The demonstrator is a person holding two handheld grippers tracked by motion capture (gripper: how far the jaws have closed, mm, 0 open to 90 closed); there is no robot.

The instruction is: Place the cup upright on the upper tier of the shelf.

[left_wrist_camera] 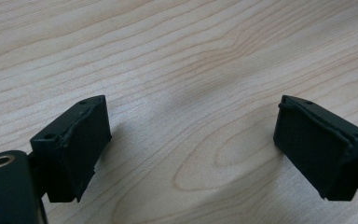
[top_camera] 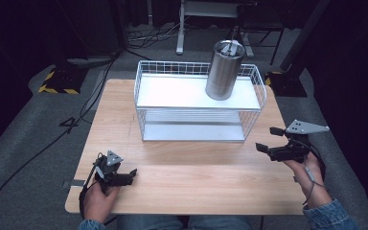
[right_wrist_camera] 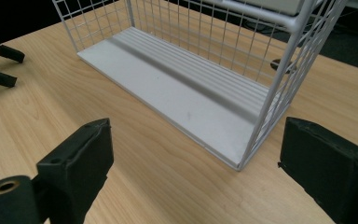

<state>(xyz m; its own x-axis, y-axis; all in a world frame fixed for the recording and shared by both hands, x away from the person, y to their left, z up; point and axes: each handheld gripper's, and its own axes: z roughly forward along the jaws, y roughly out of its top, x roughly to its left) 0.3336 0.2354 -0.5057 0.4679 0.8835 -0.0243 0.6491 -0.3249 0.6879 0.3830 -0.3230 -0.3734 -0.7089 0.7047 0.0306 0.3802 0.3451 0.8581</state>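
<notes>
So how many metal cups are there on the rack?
1: a steel tumbler stands on the right of the top shelf of the white wire rack. Nothing shows on the lower shelf.

Left hand-held gripper [top_camera: 133, 172] low in its hand, jaws apart, nothing between; right hand-held gripper [top_camera: 267, 139] held level, jaws apart, nothing between.
</notes>
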